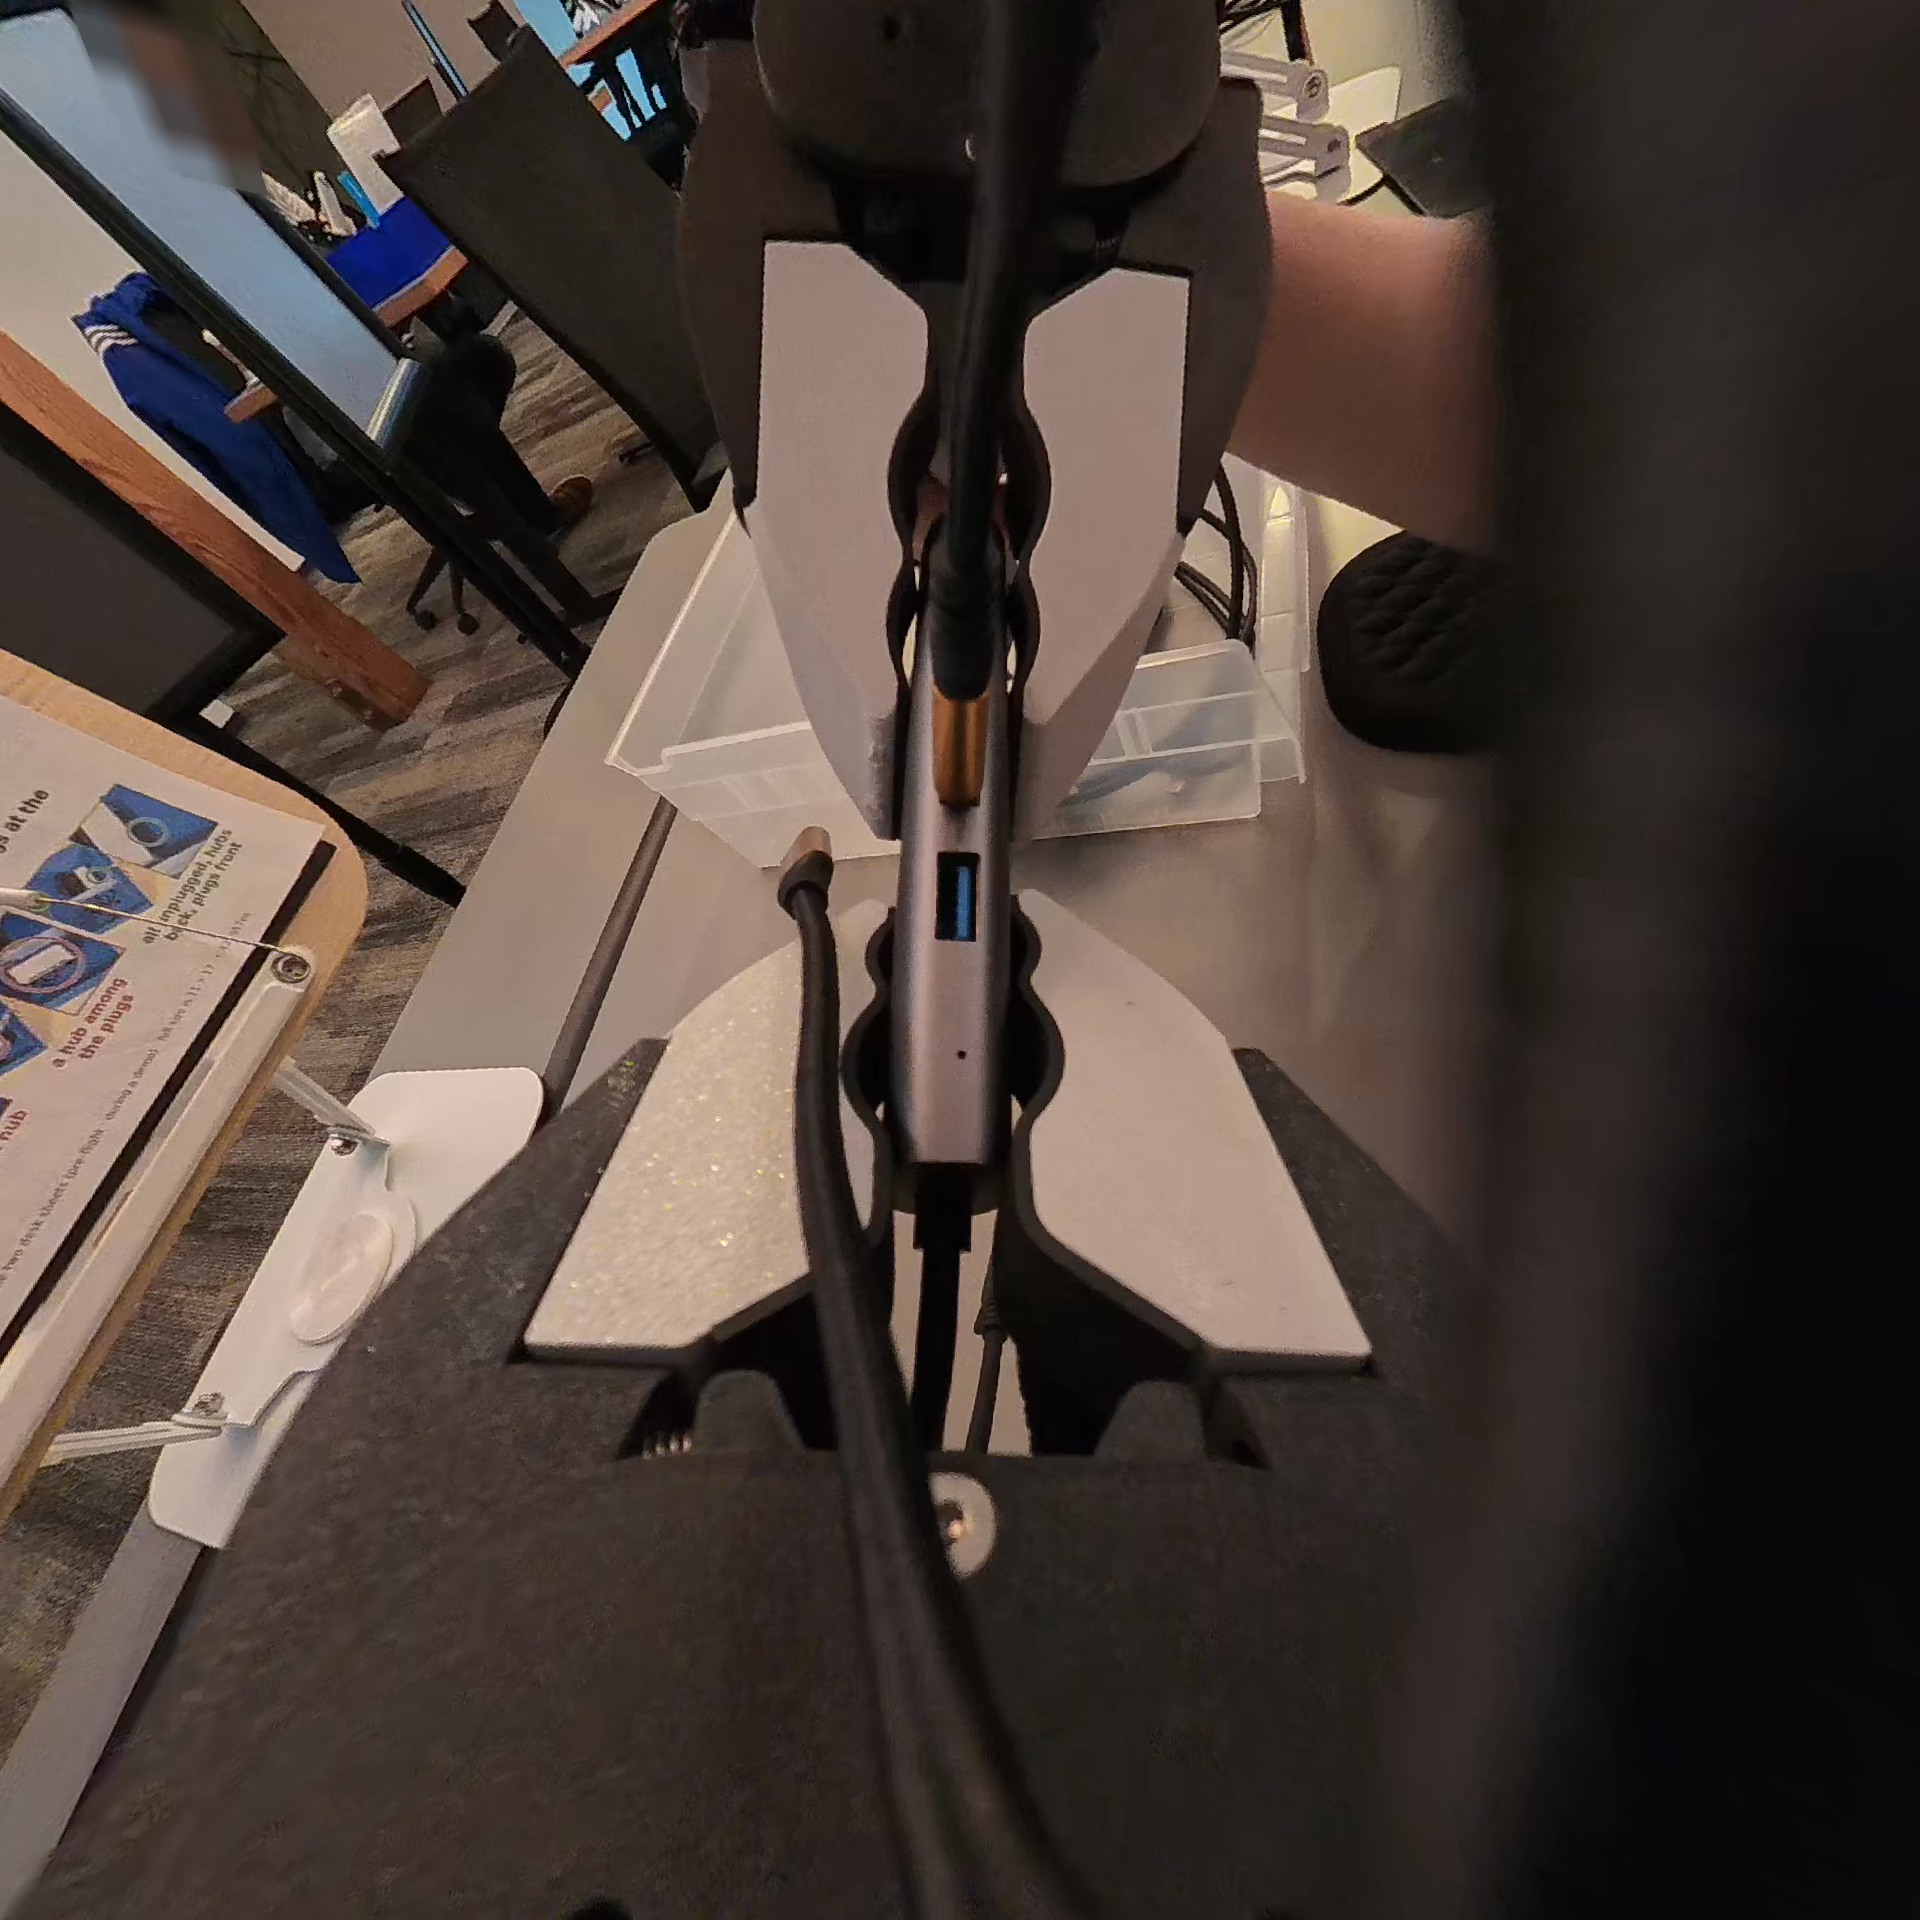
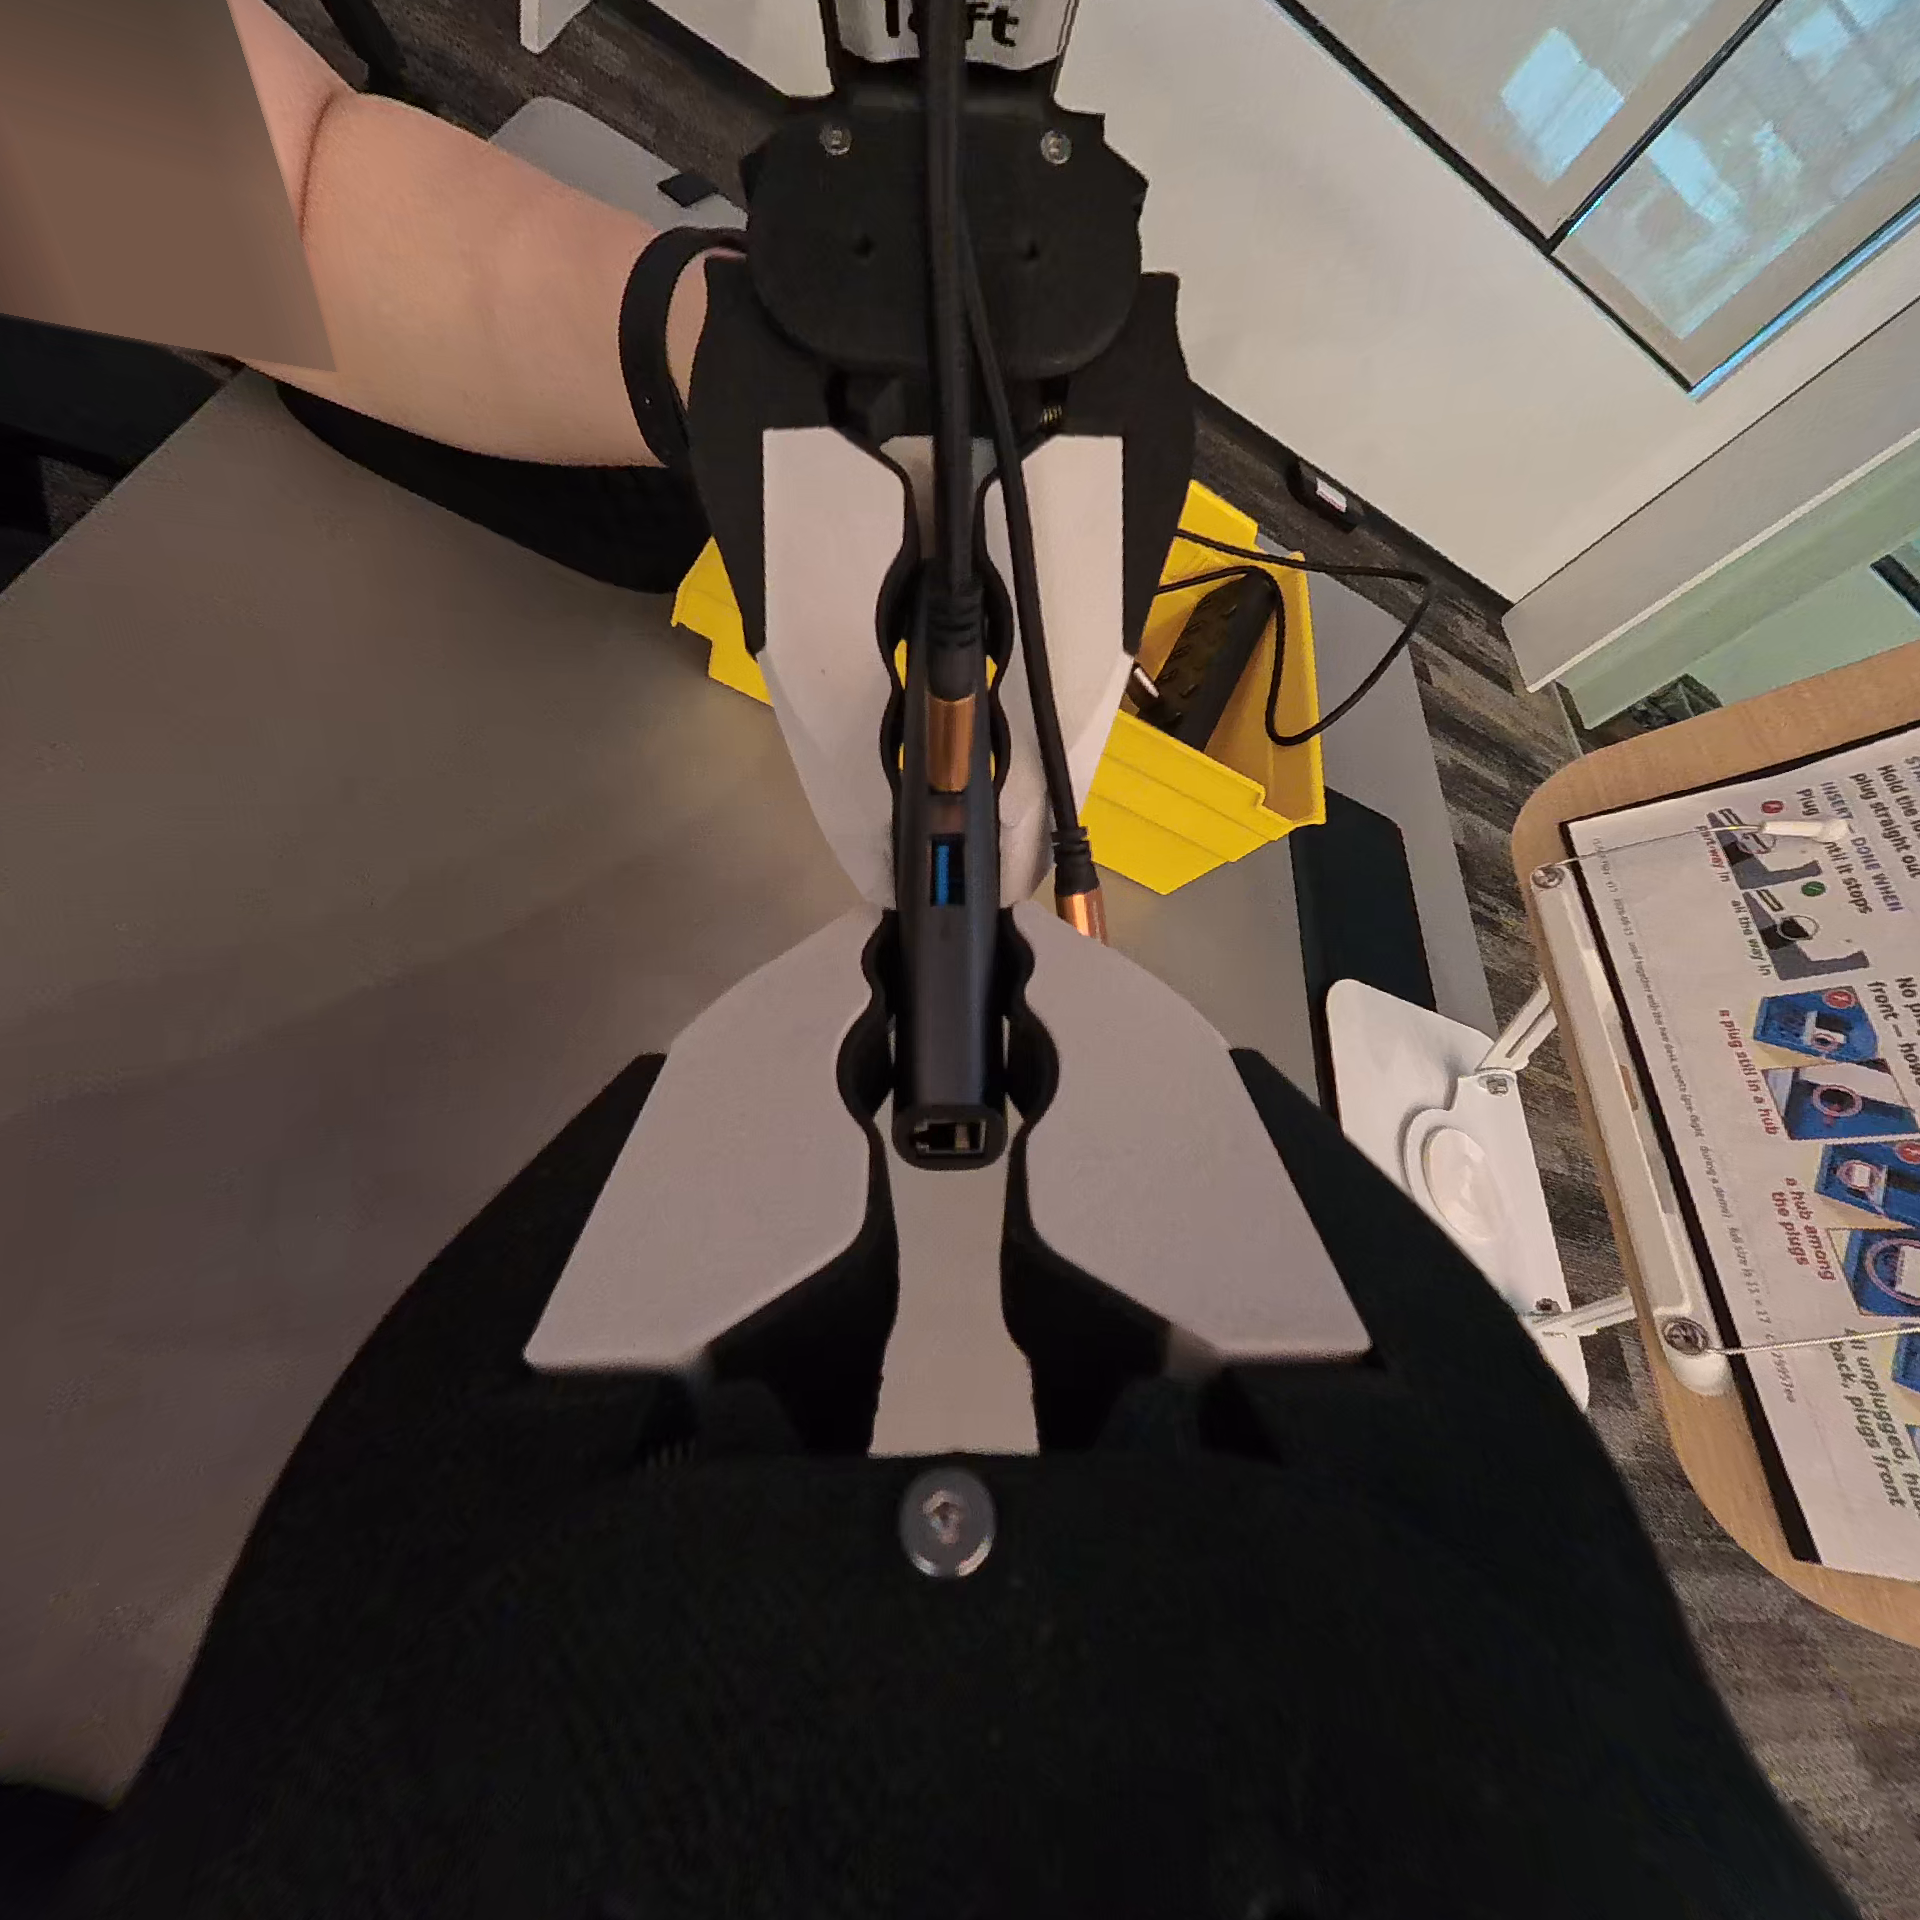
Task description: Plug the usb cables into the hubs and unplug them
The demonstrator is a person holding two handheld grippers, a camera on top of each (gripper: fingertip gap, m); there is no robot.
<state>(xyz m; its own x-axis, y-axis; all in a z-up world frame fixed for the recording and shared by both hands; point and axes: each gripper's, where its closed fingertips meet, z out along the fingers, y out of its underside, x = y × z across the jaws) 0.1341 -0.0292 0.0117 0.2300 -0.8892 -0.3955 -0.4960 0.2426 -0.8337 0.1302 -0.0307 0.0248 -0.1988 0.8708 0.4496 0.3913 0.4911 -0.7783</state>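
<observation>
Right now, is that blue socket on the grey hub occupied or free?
Free: the blue socket gapes open; the copper-tipped plug sits in its neighbour.

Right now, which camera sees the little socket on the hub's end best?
The right wrist view: the socket on the hub faces it. The left wrist view shows only the hub's cable end, no socket.
</observation>
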